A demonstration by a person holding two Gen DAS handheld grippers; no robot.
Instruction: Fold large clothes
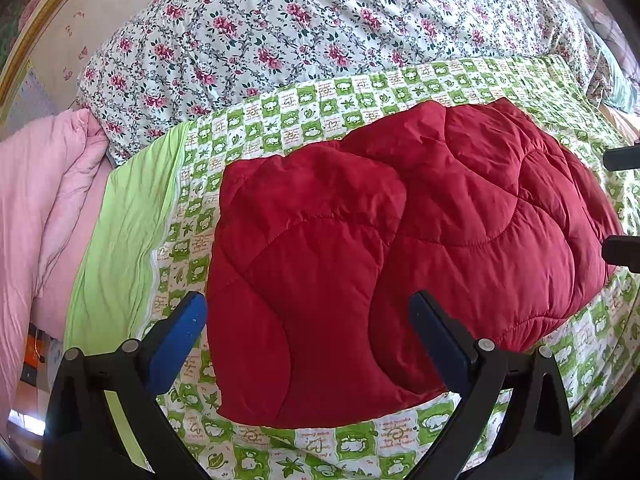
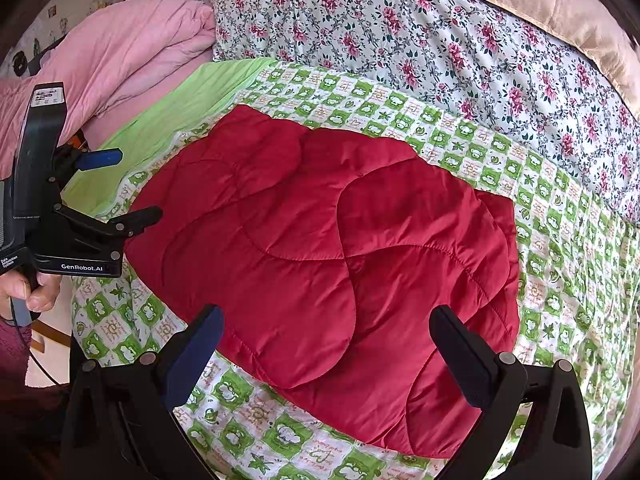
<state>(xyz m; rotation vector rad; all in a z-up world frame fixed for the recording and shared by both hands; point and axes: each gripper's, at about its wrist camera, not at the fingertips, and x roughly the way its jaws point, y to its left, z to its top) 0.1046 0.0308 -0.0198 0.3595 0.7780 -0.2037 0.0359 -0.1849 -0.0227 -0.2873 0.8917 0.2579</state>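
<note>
Jacket (image 1: 400, 248) lies as a red quilted bundle on the green-check sheet (image 1: 360, 96), already doubled over itself by the look of the overlapping panels; floral quilt (image 1: 320, 20) behind it, pink duvet (image 1: 48, 200) off to your left, neither touching the jacket.

Left gripper (image 1: 308, 332): jaws spread wide, nothing between them; blue pad (image 1: 180, 340) sits over bare sheet just beside the jacket's left edge, the other finger over the red cloth; so this gripper straddles the near-left corner without gripping it.

Right gripper (image 2: 328, 344): also wide open and empty; both fingers hover over the near edge, red cloth showing between them.

Key relation: the jacket lies straight ahead of both grippers, its long axis running left to right across you, near edge closest. In the right view your left gripper (image 2: 120, 184) is at the bundle's left end, level with its middle; the right one is nearer the near-right part. Each hand therefore owns one end.

Judgement: the next fold probably wants a pinch at the two ends of one long edge; whether contact exists yet, you cannot tell from these views. Padding is thick and slippery-looking; expect a shallow pinch to slide off.
</note>
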